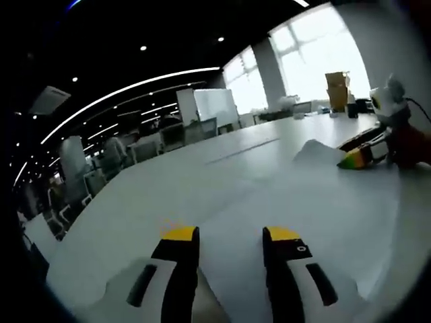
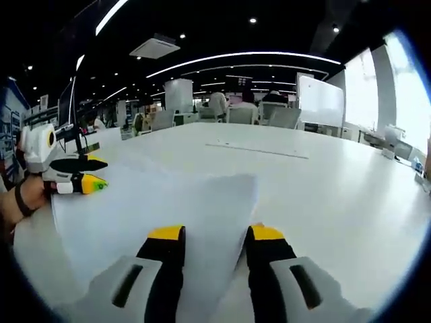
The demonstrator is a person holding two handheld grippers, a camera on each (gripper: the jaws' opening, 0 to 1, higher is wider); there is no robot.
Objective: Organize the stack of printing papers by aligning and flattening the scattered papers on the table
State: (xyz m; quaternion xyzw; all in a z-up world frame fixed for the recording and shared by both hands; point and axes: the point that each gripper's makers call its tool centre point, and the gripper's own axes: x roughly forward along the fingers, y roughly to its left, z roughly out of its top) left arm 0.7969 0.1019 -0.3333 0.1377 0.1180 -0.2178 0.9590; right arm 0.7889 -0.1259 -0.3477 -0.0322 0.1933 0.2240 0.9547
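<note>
Left gripper view, far left of the frame: rows of office chairs [image 1: 74, 178] and desks, dim under curved ceiling light strips [image 1: 128, 91]. Bottom centre: left gripper [image 1: 230, 243], yellow-tipped black jaws apart, nothing between them, poised over white printing papers [image 1: 269, 202] spread flat on the white table [image 1: 168, 182]. Upper centre: a whiteboard [image 1: 215, 106] beyond the table's far edge. Right of centre: one corner of the papers lifted into a low peak. Far right: right gripper [image 1: 358, 158], entering from the edge, its tip with green and yellow marks at that raised corner; whether clamped on the sheet cannot be told here. A hand [image 1: 411, 145] behind it. Upper right: a brown cardboard box [image 1: 337, 87] before bright windows [image 1: 323, 54].

Right gripper view, far left: a hand [image 2: 17, 198] with a dark wrist band holding the left gripper [image 2: 91, 173], its jaws apart at the left edge of the papers [image 2: 155, 202]. Bottom centre: right gripper [image 2: 214, 234], jaws apart, the near edge of the papers lying between and under them, not pinched. Centre: the sheet's right edge running up to a corner near mid-frame, bare table [image 2: 323, 175] beyond. Upper centre: seated people [image 2: 219, 104] and chairs at the far end. Upper right: a whiteboard [image 2: 320, 101], then windows [image 2: 404, 87].
</note>
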